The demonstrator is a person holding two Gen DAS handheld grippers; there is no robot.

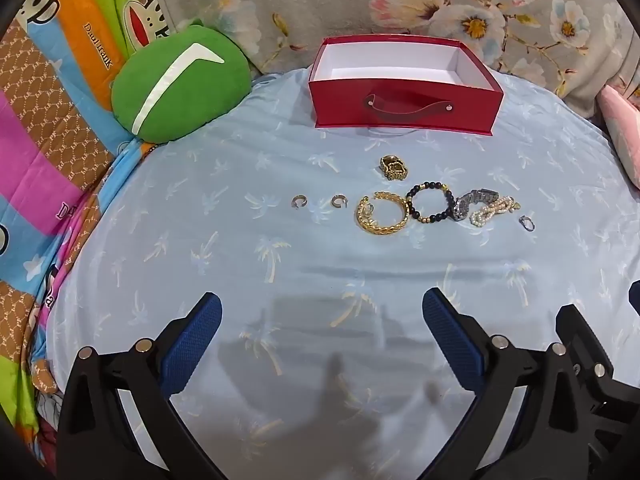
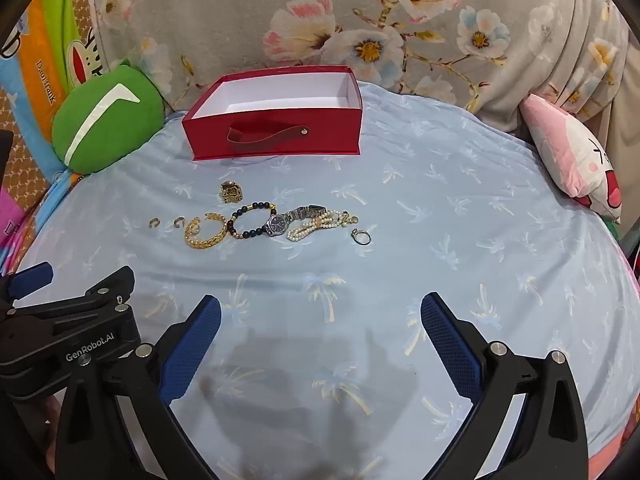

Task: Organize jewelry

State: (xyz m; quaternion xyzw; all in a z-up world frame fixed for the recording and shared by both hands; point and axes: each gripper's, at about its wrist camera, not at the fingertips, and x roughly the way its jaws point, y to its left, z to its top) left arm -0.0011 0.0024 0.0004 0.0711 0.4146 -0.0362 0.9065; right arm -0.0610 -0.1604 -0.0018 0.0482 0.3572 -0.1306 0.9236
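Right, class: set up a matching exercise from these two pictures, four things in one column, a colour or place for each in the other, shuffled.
Things
1. box
2. cushion
3. bangle
4. ring

Descriptions
A. green, left of the box
B. gold, open-ended, beside the bead bracelet
C. red outside, white inside
D. silver, alone at the right end of the row

Pairs: 1-C, 2-A, 3-B, 4-D
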